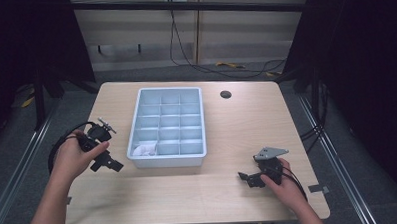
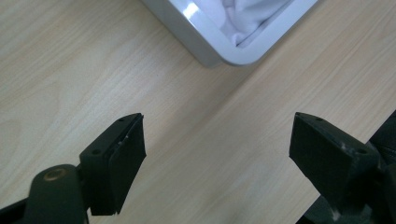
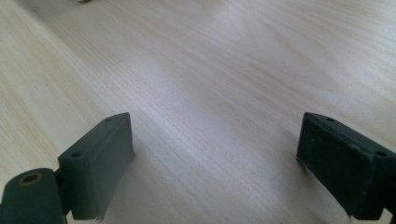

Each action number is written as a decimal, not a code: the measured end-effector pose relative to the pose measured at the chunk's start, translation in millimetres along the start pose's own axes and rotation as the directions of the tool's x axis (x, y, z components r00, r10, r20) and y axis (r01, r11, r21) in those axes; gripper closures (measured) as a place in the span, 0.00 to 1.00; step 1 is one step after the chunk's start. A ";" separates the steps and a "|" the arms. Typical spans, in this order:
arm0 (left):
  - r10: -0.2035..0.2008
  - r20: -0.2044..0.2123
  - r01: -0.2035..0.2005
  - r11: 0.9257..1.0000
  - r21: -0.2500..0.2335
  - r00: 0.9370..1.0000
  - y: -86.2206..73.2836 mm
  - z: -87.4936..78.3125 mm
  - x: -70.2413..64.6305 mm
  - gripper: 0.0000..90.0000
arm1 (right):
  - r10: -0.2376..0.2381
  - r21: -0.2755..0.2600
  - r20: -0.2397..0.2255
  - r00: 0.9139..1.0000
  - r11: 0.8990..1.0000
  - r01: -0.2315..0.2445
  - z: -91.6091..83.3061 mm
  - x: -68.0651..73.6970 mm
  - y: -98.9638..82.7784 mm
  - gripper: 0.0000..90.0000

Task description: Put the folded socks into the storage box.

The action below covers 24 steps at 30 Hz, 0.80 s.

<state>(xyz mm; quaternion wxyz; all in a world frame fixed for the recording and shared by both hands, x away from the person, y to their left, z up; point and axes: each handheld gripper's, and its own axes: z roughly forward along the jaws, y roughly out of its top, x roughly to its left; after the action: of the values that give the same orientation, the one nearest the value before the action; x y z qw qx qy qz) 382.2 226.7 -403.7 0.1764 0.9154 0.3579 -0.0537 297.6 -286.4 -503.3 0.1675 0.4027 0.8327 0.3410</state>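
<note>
A pale blue divided tray stands in the middle of the wooden table. A white crumpled cloth lies in its near left compartment. My left gripper rests on the table just left of the tray's near corner, open, nothing between its jaws. The left gripper view has that tray corner and the white cloth ahead of the left gripper. My right gripper sits near the table's front right, open and empty. Bare wood lies under the right gripper in its own view.
A round cable hole is in the table at the back right. Cables trail across the floor behind the table. Dark frames stand on both sides. A small metal tab sits at the table's right front edge.
</note>
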 end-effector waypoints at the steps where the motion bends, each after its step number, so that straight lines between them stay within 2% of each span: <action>1: 0.003 0.005 -0.003 1.000 0.000 1.000 -0.6 0.6 0.6 0.20 | 0.000 0.000 0.000 1.000 1.000 0.000 0.0 0.0 0.0 0.11; 11: -0.013 0.019 0.013 1.000 -0.002 1.000 -9.6 10.2 6.7 0.21 | 0.000 0.000 0.000 1.000 1.000 0.000 0.0 0.0 0.0 0.11; 22: -0.004 0.023 0.004 1.000 0.016 1.000 -18.0 23.6 10.1 0.20 | 0.000 0.000 0.000 1.000 1.000 0.000 0.0 0.0 0.0 0.11; 24: -0.015 0.027 0.015 1.000 0.003 1.000 -20.2 25.6 9.9 0.20 | 0.000 0.000 0.000 1.000 1.000 0.000 0.0 0.0 0.0 0.11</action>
<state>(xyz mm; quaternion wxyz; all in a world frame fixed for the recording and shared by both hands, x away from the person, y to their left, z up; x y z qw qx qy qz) 376.6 237.4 -435.5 0.1794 0.9121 0.3623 -0.0679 297.6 -286.4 -503.3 0.1674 0.4029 0.8326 0.3411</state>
